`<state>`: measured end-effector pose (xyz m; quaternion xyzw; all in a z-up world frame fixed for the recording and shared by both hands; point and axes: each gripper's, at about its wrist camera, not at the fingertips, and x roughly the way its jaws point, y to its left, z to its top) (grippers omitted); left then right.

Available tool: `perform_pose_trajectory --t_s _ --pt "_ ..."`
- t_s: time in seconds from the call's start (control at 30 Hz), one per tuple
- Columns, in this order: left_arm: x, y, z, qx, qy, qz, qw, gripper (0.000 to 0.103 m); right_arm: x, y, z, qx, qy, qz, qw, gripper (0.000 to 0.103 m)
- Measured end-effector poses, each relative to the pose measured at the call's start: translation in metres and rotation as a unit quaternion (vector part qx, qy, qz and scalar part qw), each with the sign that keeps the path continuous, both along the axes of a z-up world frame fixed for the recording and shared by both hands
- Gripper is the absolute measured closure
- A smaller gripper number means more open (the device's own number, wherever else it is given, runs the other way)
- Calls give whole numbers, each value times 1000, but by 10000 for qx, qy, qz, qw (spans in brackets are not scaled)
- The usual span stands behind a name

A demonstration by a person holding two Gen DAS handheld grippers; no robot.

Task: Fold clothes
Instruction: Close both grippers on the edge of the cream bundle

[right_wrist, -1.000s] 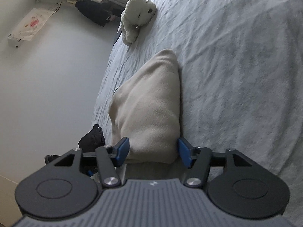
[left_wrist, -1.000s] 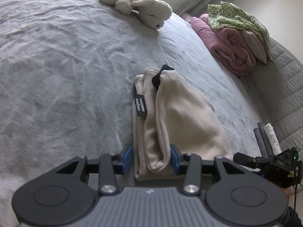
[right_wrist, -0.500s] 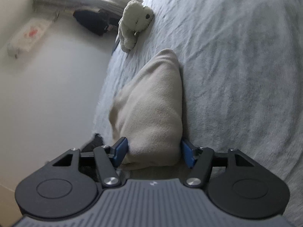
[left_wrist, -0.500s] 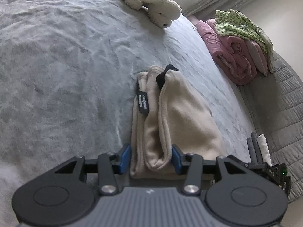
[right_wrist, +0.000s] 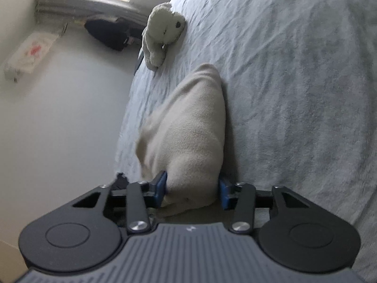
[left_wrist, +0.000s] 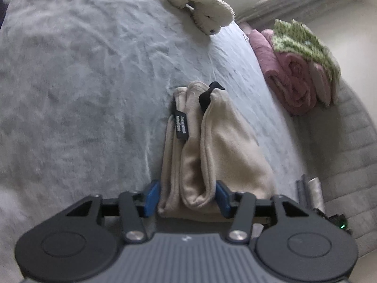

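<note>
A folded beige fleece garment [left_wrist: 212,146] with a black label [left_wrist: 181,127] and a black inner patch lies lengthwise over the grey bed cover [left_wrist: 82,82]. My left gripper [left_wrist: 186,197] is shut on its near end, and the thick folds fill the gap between the blue pads. In the right wrist view the same beige garment [right_wrist: 190,132] shows its smooth folded side. My right gripper [right_wrist: 192,188] is shut on that end. How much of the bundle rests on the bed cover [right_wrist: 294,82] I cannot tell.
A white plush toy [left_wrist: 200,9] lies at the far side of the bed, and the plush toy [right_wrist: 162,33] also shows in the right wrist view. Rolled pink blankets [left_wrist: 289,75] with a green patterned cloth [left_wrist: 304,42] are stacked to the right. A dark bag [right_wrist: 110,33] sits under the window.
Both views have shifted toward the plush toy and the window while the garment stays held at both ends. The right pads look slightly closer together on the fleece.
</note>
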<state>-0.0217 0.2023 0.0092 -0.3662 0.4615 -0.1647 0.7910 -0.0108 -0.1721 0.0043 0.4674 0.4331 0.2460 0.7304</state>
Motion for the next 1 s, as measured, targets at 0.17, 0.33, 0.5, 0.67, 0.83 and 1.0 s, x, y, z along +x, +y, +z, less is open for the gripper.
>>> perform_pose_trajectory --t_s 0.17,0.33,0.5,0.67,0.83,1.0 --pt "1 9 -11 -597 302 231 9975 38 6 -1 5 193 102 -23 9998 56" --pt "1 -1 -6 -459 242 146 9985 29 10 6 3 -190 42 102 9998 56" --pt "3 -7 -3 -338 184 88 9992 27 7 17 8 -666 -269 225 9972 56" --pt "5 -8 0 -275 174 58 9995 27 -3 41 23 -1736 -868 485 9798 56" --pt "3 -15 4 85 53 -16 9999 42 -8 51 32 -2233 -1245 658 9645 56" --pt "5 -21 6 398 -11 -78 9992 80 -1 48 30 -2262 -1268 639 9637 56"
